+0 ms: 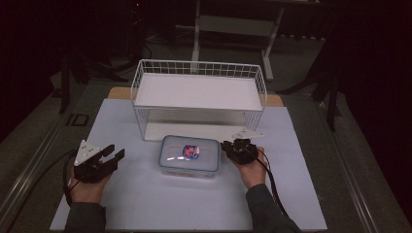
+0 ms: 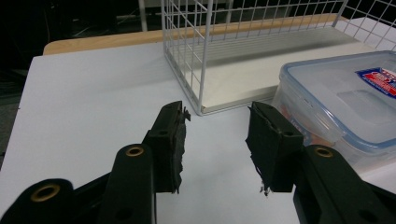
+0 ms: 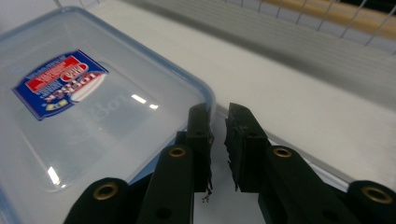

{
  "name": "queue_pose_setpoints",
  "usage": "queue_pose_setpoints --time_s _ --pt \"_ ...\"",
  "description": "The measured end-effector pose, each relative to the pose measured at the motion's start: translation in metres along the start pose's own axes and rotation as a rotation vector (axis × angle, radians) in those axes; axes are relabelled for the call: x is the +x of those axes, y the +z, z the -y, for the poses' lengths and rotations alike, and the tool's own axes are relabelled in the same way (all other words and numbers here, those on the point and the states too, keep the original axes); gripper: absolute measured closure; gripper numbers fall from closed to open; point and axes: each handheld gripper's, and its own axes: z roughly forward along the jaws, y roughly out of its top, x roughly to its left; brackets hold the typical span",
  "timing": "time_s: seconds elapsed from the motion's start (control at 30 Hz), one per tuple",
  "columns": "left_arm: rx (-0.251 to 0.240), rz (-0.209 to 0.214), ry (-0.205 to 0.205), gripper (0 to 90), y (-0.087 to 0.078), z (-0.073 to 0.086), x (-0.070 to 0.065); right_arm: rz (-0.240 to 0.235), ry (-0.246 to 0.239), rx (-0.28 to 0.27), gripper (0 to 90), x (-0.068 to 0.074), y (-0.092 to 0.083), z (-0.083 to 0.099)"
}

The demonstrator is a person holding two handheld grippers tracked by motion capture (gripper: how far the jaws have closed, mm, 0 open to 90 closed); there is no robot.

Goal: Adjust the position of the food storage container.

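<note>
A white board (image 1: 145,204) covers the table under both grippers. Beyond them stands a white wire rack (image 1: 199,73), its near foot just ahead of the left gripper's jaws. A clear plastic box (image 1: 189,156) with a blue-rimmed lid and a red-and-blue sticker lies flat between the two grippers, just in front of the rack. The left gripper (image 1: 112,154) rests well to the box's left, jaws about half apart, holding nothing. The right gripper (image 1: 228,145) sits at the box's right edge, jaws a narrow slit apart, nothing between them.
</note>
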Motion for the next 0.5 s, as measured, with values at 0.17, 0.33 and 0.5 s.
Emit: queue_pose_setpoints --time_s 0.17,0.33,0.5 --pt "-0.007 0.014 -0.005 54.1 0.000 0.000 -0.001 -0.004 -0.027 -0.028 67.3 0.004 -0.017 -0.003" --pt "-0.006 0.026 -0.001 52.5 0.000 -0.001 -0.003 -0.026 -0.049 -0.073 57.0 0.012 -0.039 -0.002" --pt "-0.015 0.065 -0.025 48.6 0.004 -0.005 -0.005 -0.054 -0.006 -0.078 49.5 0.014 -0.042 0.006"
